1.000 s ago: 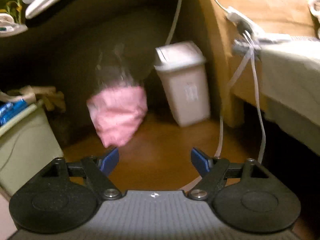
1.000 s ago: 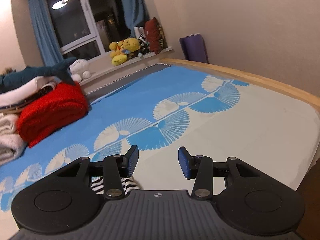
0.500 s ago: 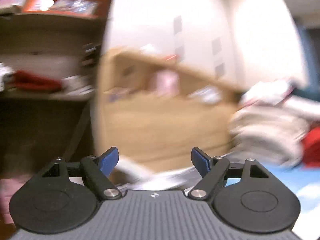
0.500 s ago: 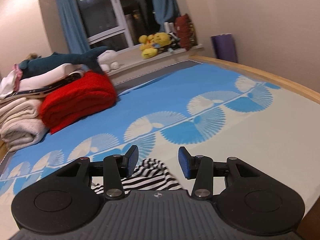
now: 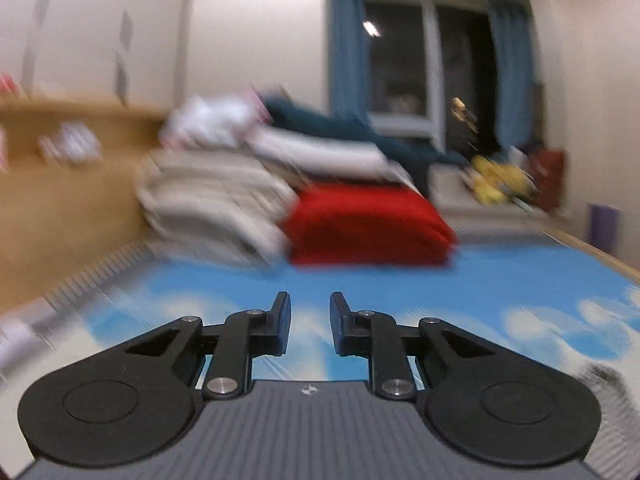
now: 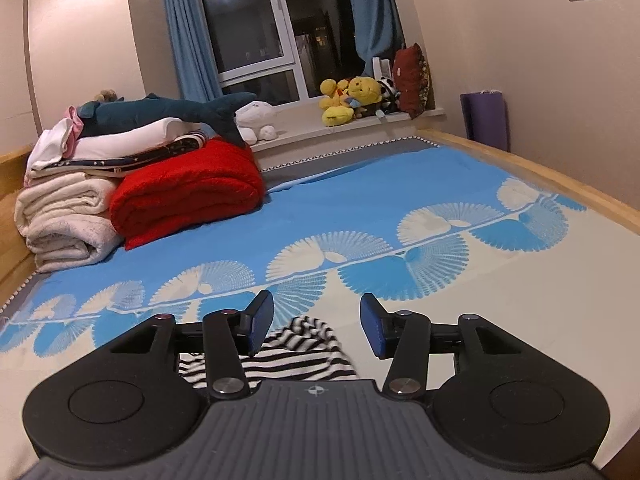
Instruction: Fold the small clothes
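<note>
The striped garment (image 6: 298,346) is lying on the bed (image 6: 480,300) beneath the right gripper (image 6: 316,320), whose jaws have just been parted wider, while the left gripper (image 5: 310,322), empty, has just been narrowed.

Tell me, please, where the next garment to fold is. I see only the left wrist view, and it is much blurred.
Observer: A black-and-white striped garment lies crumpled on the bed cover, just under the right claw.
Operator: Does the right claw hold it?
Observer: No. Its jaws have just been opening. The garment shows between them, but the pads do not press on it.
Operator: What lies on top of the pile at the far end? For me it is only a dark smear.
Observer: A dark blue plush shark, resting on the folded white bedding.
</note>
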